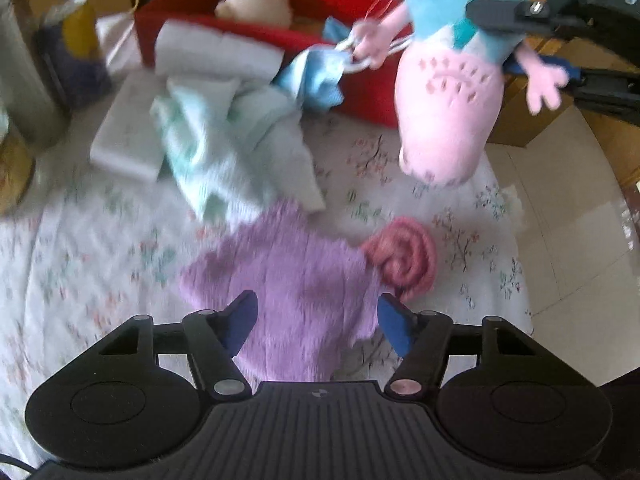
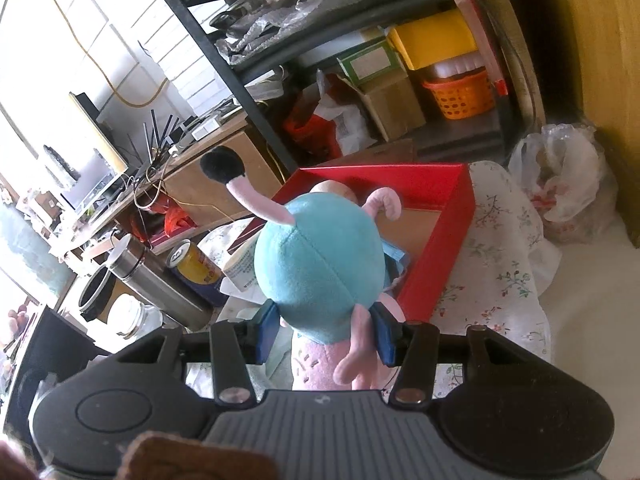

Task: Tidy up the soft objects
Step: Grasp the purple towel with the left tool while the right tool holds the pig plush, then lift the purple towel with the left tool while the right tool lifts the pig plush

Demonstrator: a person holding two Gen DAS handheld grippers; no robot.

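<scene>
Purple cloth (image 1: 288, 280) sits between our wide left tool (image 1: 318, 322); pinch its middle, while right tool (image 2: 326, 330) holds plush (image 2: 320, 264).

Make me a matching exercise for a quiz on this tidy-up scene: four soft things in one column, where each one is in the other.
Things:
1. plush toy
2. purple cloth
3. cream plush
4. pink roll

Places:
A. inside the red box
B. on the tablecloth, beside the purple cloth
C. held in the air by the right gripper
D. flat on the tablecloth, between the left gripper's fingers

Pairs: 1-C, 2-D, 3-A, 4-B
</scene>
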